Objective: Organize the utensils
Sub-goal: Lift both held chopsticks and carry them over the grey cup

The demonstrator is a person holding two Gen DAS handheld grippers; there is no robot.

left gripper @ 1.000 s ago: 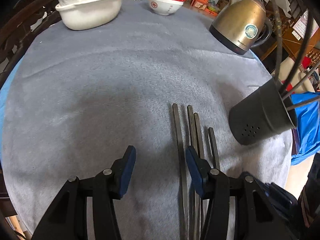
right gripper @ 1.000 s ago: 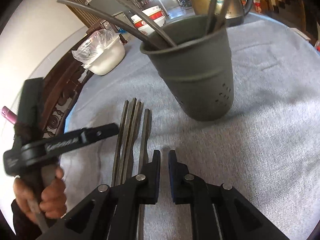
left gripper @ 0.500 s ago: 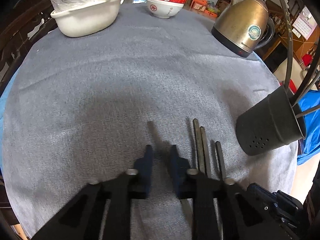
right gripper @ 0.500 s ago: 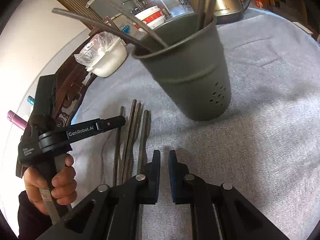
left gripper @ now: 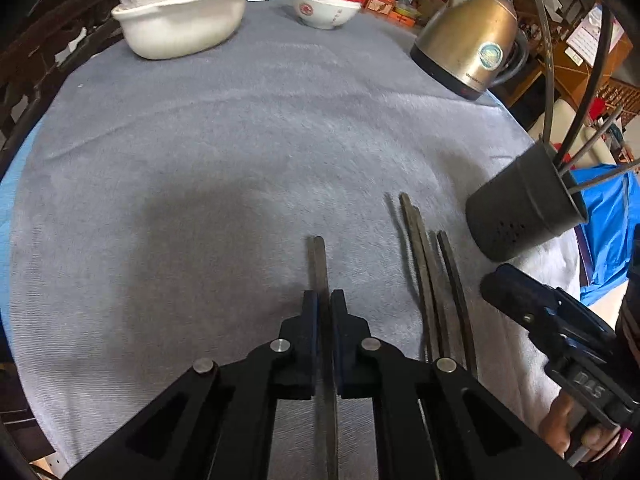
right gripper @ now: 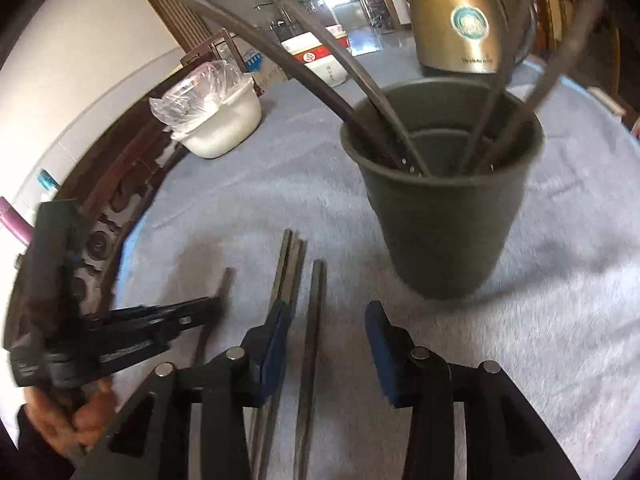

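My left gripper (left gripper: 324,300) is shut on one dark chopstick (left gripper: 319,256), whose tip sticks out ahead of the pads. Three more dark chopsticks (left gripper: 430,264) lie side by side on the grey cloth to its right. A dark grey utensil holder (right gripper: 440,216) stands on the cloth with several chopsticks and utensils in it; it also shows in the left wrist view (left gripper: 520,212). My right gripper (right gripper: 328,332) is open, low over the loose chopsticks (right gripper: 310,320), one of them between its pads. The left gripper also shows at the left (right gripper: 200,312).
A gold kettle (left gripper: 472,48) stands at the far right of the table. A white basin with a plastic bag (left gripper: 180,20) and stacked red-and-white bowls (left gripper: 328,0) sit at the far edge. A blue cloth (left gripper: 608,232) hangs past the right edge.
My left gripper closed on one chopstick and carried it left, away from the others. My right gripper opened and moved over the remaining chopsticks.
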